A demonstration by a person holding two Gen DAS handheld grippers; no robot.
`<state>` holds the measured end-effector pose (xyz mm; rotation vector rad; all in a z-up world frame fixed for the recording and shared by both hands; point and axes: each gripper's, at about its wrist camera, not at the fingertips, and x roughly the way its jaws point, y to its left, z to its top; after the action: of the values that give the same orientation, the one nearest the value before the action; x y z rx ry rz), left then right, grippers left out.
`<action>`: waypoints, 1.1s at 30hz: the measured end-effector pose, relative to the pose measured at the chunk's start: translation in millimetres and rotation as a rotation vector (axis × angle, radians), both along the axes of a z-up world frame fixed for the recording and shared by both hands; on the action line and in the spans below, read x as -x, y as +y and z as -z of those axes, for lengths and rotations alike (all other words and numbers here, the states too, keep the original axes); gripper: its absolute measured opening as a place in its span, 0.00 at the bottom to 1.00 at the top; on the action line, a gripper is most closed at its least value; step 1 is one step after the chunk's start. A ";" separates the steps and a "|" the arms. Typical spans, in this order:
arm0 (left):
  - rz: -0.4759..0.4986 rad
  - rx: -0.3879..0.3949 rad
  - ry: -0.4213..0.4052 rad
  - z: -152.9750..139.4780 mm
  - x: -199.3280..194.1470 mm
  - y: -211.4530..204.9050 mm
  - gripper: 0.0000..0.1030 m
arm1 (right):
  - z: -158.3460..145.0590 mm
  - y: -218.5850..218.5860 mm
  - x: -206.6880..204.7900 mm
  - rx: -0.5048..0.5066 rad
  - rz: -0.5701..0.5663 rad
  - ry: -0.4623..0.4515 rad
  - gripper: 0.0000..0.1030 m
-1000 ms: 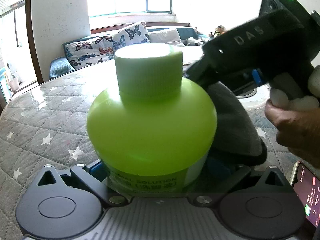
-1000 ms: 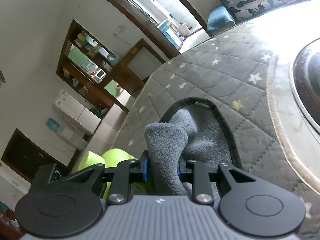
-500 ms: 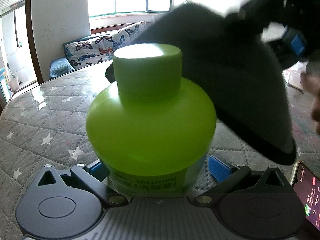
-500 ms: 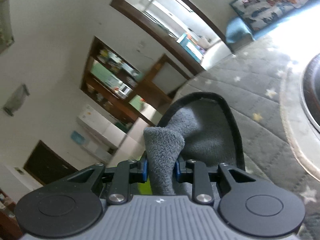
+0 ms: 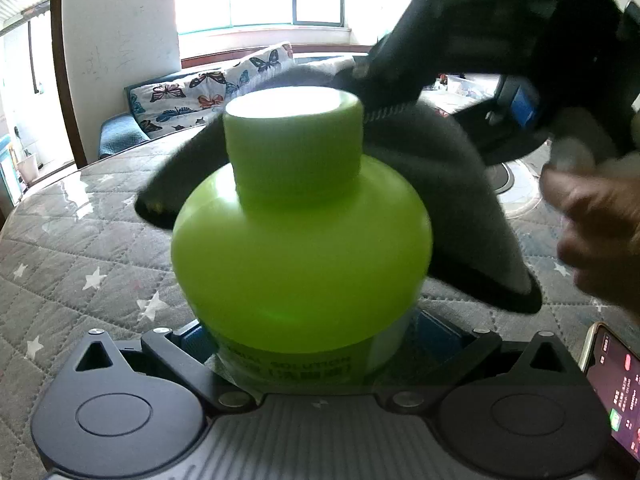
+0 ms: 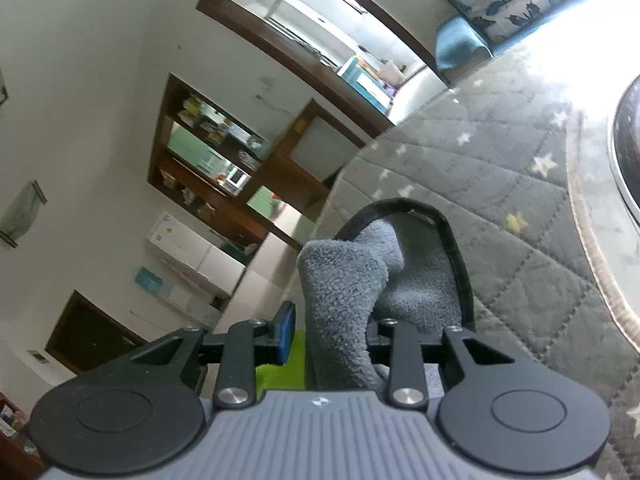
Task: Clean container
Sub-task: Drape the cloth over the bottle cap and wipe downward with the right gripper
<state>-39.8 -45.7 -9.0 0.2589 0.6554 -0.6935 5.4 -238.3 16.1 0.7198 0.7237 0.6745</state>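
Note:
A round lime-green bottle [image 5: 300, 248] with a wide ribbed cap [image 5: 294, 148] stands upright on the quilted table cover, and my left gripper [image 5: 312, 332] is shut on its lower body. Just above and behind the cap hovers my right gripper [image 5: 376, 76], held by a person's hand [image 5: 592, 220]. It is shut on a grey fleece cloth [image 5: 452, 184] that hangs behind and to the right of the bottle, touching its shoulder. In the right wrist view the cloth [image 6: 344, 292] bunches up between the fingers of that gripper [image 6: 332, 330], with a sliver of the bottle [image 6: 276, 372] below.
A grey star-patterned quilted cover [image 5: 80, 260] spreads over the table. A phone [image 5: 616, 392] lies at the near right edge. A round dark-rimmed disc [image 6: 628, 152] sits at the table's middle. A sofa with butterfly cushions [image 5: 192, 96] stands beyond the far edge.
The right gripper lifted the cloth off the table, then swung it left and down behind the bottle's cap. The left gripper and bottle have stayed put.

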 end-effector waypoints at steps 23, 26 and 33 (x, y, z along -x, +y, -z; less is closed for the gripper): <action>0.000 0.000 0.000 -0.1 0.9 0.8 1.00 | 21.9 -17.6 20.0 -0.018 0.055 0.048 0.30; 0.000 0.000 0.000 0.0 0.1 1.4 1.00 | 10.9 -16.6 22.0 -0.050 0.035 -0.005 0.30; 0.000 0.000 0.000 -0.1 0.3 1.9 1.00 | -3.1 -6.4 9.6 -0.098 -0.001 -0.056 0.30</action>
<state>-40.1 -43.7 -8.9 0.2589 0.6553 -0.6937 -4.2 -244.7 19.2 0.7871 0.6428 0.7319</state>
